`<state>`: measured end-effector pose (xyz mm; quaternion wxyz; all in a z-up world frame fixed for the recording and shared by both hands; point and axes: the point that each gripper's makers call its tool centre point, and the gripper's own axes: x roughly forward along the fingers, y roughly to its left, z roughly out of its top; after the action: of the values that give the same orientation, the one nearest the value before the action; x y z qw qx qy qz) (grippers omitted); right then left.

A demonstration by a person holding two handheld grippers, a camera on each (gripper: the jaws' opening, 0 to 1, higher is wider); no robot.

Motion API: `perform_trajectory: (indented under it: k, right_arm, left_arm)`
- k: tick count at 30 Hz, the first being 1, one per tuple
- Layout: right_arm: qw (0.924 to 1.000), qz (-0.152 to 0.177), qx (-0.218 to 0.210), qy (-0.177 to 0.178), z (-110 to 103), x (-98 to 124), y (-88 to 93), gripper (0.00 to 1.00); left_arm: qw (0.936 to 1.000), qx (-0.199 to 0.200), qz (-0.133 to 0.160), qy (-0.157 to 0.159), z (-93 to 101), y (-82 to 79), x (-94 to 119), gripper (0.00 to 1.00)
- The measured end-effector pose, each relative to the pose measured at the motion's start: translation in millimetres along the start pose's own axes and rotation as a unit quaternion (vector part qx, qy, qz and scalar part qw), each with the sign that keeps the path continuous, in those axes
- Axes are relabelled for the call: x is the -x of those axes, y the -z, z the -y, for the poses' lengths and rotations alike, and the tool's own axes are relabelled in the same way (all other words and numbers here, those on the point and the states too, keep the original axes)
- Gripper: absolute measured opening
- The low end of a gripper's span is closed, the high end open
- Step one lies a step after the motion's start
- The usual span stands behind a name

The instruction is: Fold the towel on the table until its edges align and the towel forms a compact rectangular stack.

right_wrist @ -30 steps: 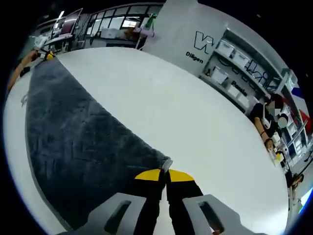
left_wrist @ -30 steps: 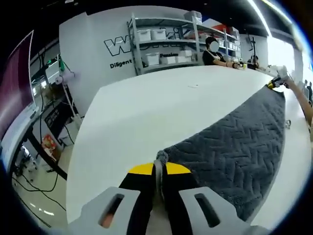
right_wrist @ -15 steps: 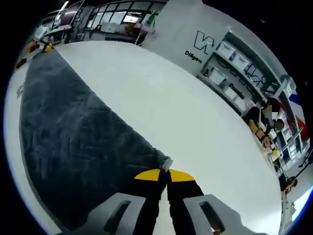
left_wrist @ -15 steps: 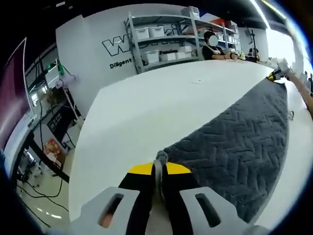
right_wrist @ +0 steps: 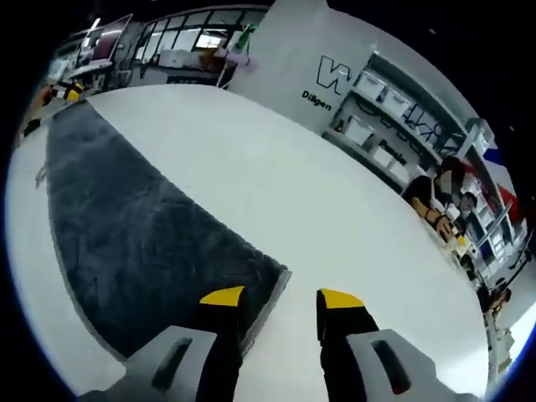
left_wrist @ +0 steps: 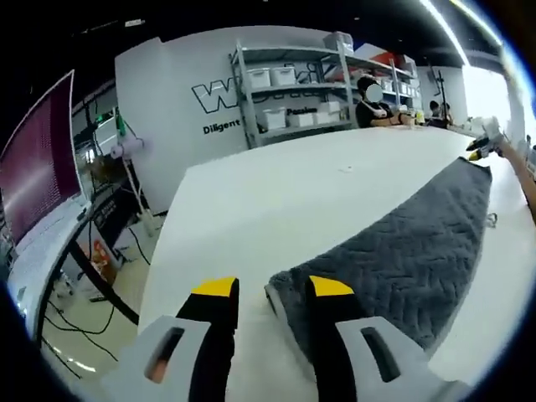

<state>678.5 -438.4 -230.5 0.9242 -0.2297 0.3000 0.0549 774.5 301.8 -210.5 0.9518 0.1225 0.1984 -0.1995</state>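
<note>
Grey towel (left_wrist: 402, 243) with a zigzag weave, spread flat as a long band on the white table (left_wrist: 276, 188). Left gripper (left_wrist: 268, 291) released, jaws standing apart, yellow tips either side of one towel corner; corner lying on the table between them, held by neither jaw. Seen far off at the other end of the towel in the left gripper view: the right gripper with its yellow tip, at the far corner, and a person's forearm (left_wrist: 519, 172) behind it.

Right gripper (right_wrist: 282, 299) likewise let go, jaws wide, another towel corner just beside the left-hand jaw and resting on the tabletop. Towel (right_wrist: 126, 226) running away from this corner towards the upper left of the right gripper view, ending near a small yellow-tipped gripper at the table's far edge. Bare white table (right_wrist: 335, 218) stretching to the right of the towel.

Beyond the table: white wall with dark lettering (left_wrist: 226, 94), metal shelves (left_wrist: 293, 88) stacked with pale bins, seated people (left_wrist: 373, 100) at a far bench, a dark red screen (left_wrist: 38, 167) at the left of the left gripper view, cables on the floor (left_wrist: 75, 335).
</note>
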Motion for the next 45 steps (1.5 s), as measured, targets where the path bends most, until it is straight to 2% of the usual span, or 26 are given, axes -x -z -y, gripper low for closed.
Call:
perform_trajectory:
  k: [2,6,8,11,14,17,24,27,32,36,40,45]
  right_arm:
    - [1.0000,0.001,-0.004,-0.004,-7.2,14.4,4.6,0.41]
    - [0.9993,0.011,-0.027,-0.023,-23.1,34.9,12.0,0.52]
    - [0.9982,0.021,-0.044,-0.036,-30.9,42.8,14.1,0.57]
    - [0.9971,0.028,-0.053,-0.046,-42.3,53.8,20.5,0.60]
    - [0.9964,0.032,-0.055,-0.055,-56.7,62.1,22.6,0.66]
    - [0.9946,0.046,-0.059,-0.071,-76.5,71.4,21.8,0.69]
    - [0.9905,0.068,-0.064,-0.101,-107.6,89.0,13.1,0.86]
    - [0.9866,0.083,-0.065,-0.125,-130.2,100.8,7.9,0.90]
    - [0.9833,0.092,-0.067,-0.142,-145.9,109.5,6.5,0.99]
    - [0.9805,0.099,-0.069,-0.155,-159.2,115.4,6.9,0.99]
    - [0.9805,0.100,-0.060,-0.158,-172.6,118.0,10.2,0.99]
    - [0.9802,0.109,-0.057,-0.155,-175.0,123.0,10.3,0.99]
  left_arm:
    - [0.9996,0.013,0.017,0.016,8.6,-2.6,16.9,0.36]
    - [0.9985,0.019,0.021,0.048,36.0,6.7,39.3,0.44]
    - [0.9976,0.018,0.020,0.063,51.6,12.4,50.3,0.52]
    - [0.9958,0.017,0.032,0.084,73.6,15.1,65.5,0.57]
    - [0.9950,0.019,0.041,0.089,91.6,20.3,79.0,0.58]
    - [0.9941,0.024,0.052,0.092,113.5,27.2,94.5,0.64]
    - [0.9944,0.034,0.057,0.082,126.8,39.6,111.3,0.78]
    - [0.9909,0.067,0.075,0.089,132.5,42.6,120.9,0.79]
    - [0.9882,0.081,0.085,0.098,138.5,46.4,126.4,0.82]
    - [0.9853,0.095,0.098,0.103,142.3,46.7,131.6,0.85]
    - [0.9879,0.090,0.085,0.093,147.5,54.8,132.8,0.89]
    - [0.9892,0.082,0.079,0.092,155.8,59.8,135.8,0.93]
